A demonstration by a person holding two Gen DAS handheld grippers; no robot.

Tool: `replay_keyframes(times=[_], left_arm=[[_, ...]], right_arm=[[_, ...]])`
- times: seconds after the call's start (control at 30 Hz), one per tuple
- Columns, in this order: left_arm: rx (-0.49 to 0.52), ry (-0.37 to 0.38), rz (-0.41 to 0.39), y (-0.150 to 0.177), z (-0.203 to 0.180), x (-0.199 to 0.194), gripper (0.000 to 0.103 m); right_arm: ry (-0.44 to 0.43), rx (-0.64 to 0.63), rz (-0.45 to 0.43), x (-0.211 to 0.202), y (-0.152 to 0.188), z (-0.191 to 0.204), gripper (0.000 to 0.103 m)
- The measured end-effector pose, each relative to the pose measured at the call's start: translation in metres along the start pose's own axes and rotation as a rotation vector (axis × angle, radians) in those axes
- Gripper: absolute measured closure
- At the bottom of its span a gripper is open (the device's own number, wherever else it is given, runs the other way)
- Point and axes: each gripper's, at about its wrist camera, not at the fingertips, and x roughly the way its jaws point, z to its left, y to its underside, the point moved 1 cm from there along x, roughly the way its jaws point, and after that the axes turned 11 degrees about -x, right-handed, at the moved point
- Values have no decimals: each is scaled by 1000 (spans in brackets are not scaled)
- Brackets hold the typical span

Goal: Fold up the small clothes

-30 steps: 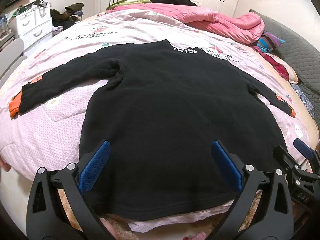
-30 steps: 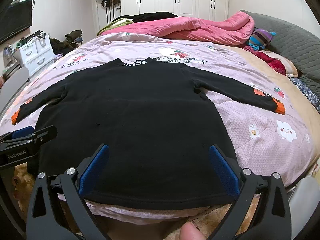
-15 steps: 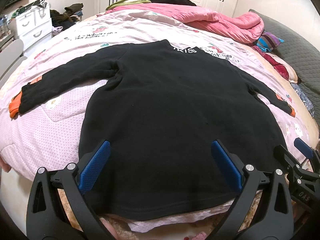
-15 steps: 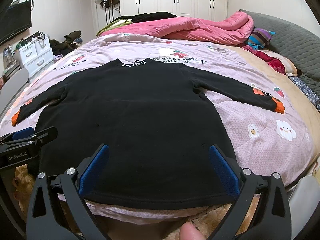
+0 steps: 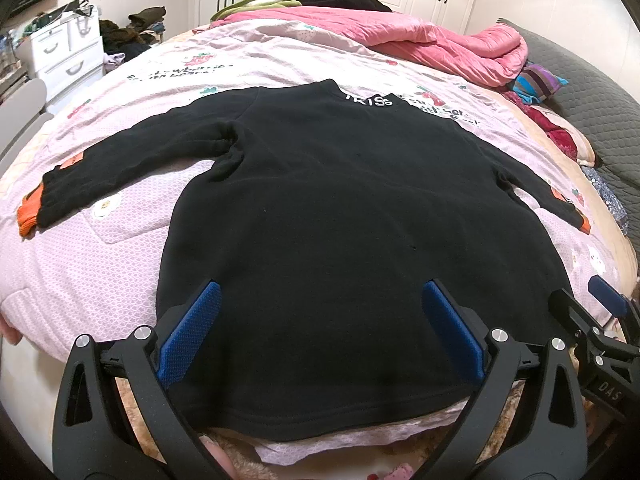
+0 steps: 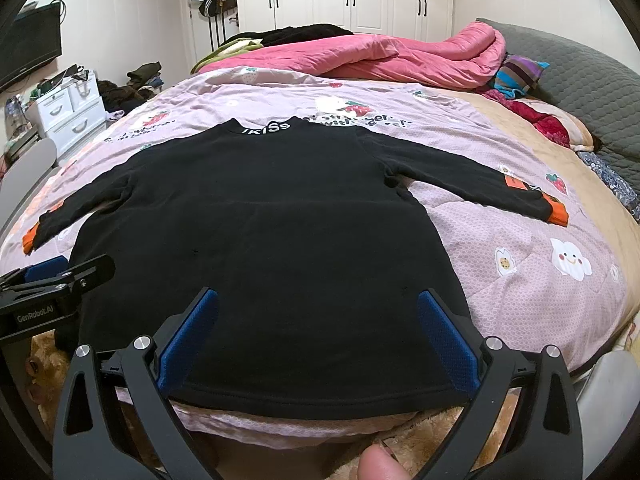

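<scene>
A small black long-sleeved sweater [image 5: 340, 220] [image 6: 260, 220] lies flat on the bed, both sleeves spread out, white lettering at the collar, orange cuffs [image 5: 28, 216] [image 6: 558, 212]. My left gripper [image 5: 320, 304] hovers open over the hem near the garment's lower left part, nothing between its blue pads. My right gripper [image 6: 318, 312] is open above the hem toward the lower right. Each gripper shows at the edge of the other's view: the right gripper [image 5: 600, 320] and the left gripper [image 6: 60, 280].
The sweater rests on a pink printed quilt [image 6: 540, 272] covering a bed. A bunched pink duvet [image 6: 380, 56] and dark clothes lie at the far end. A grey headboard [image 6: 580, 92] runs along the right, white drawers [image 6: 68, 112] stand left. A fingertip [image 6: 378, 462] shows below.
</scene>
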Motion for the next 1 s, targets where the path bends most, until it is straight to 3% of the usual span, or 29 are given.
replay_keyframes(times=[0.63, 1.0], left_arm=[[0, 1, 4, -1, -4, 2, 8], [-12, 1, 9, -19, -10, 8, 8]], right_arm=[[-10, 5, -1, 3, -1, -1, 4], [-24, 13, 0, 15, -22, -1, 4]])
